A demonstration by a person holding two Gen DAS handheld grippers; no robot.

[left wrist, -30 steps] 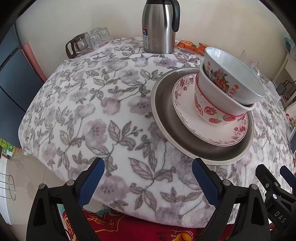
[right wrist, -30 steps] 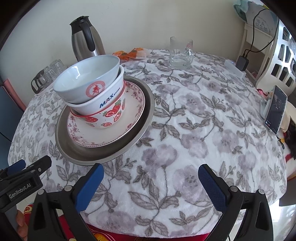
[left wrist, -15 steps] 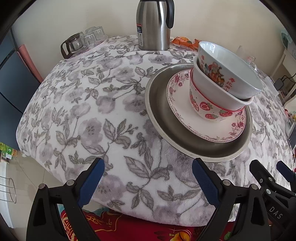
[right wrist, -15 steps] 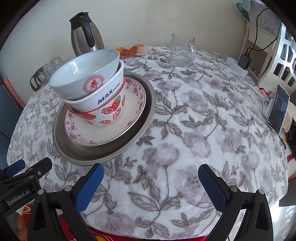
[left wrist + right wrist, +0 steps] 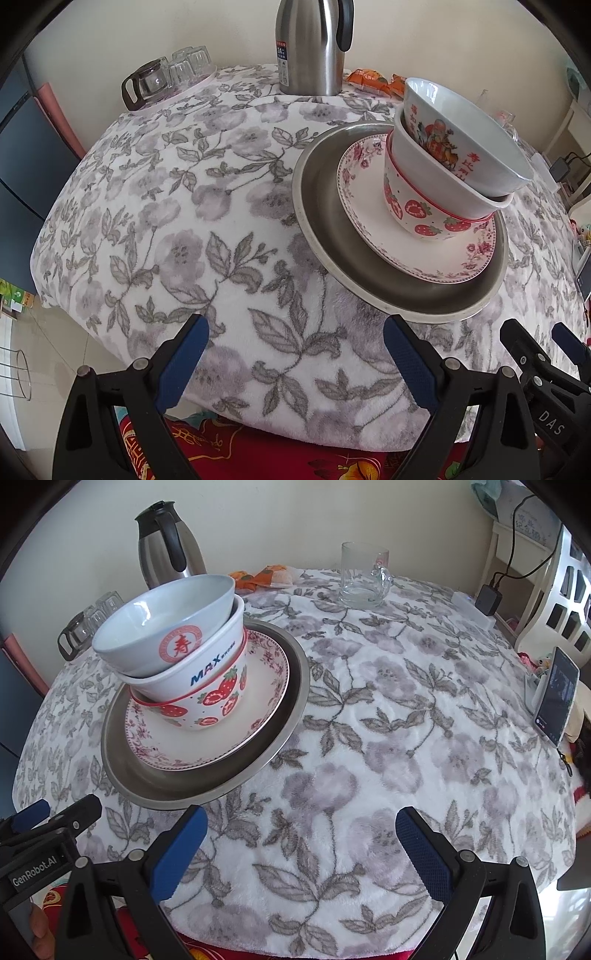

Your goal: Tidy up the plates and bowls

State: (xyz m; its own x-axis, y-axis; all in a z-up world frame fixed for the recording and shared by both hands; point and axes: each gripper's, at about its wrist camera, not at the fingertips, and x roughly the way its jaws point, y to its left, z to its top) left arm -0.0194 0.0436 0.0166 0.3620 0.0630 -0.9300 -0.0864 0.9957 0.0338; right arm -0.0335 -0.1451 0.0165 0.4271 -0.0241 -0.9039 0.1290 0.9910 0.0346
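A stack stands on the floral tablecloth: a steel plate (image 5: 325, 236) (image 5: 280, 716), a pink floral plate (image 5: 365, 225) (image 5: 207, 746), a strawberry bowl (image 5: 410, 210) (image 5: 214, 701), a white MAX bowl (image 5: 199, 672) and a tilted pale blue bowl (image 5: 469, 147) (image 5: 162, 627) on top. My left gripper (image 5: 295, 369) is open and empty near the table's front edge, left of the stack. My right gripper (image 5: 301, 853) is open and empty, in front and right of the stack. Each gripper shows at the edge of the other's view.
A steel thermos jug (image 5: 310, 44) (image 5: 168, 557) stands at the back. Upturned glasses on a tray (image 5: 170, 77) sit back left. A glass mug (image 5: 364, 576), orange snack packets (image 5: 266, 576) and a propped phone (image 5: 556, 698) lie toward the right.
Both grippers have moved forward toward the table; the stack looks larger and nearer in both views. Neither gripper's opening has changed.
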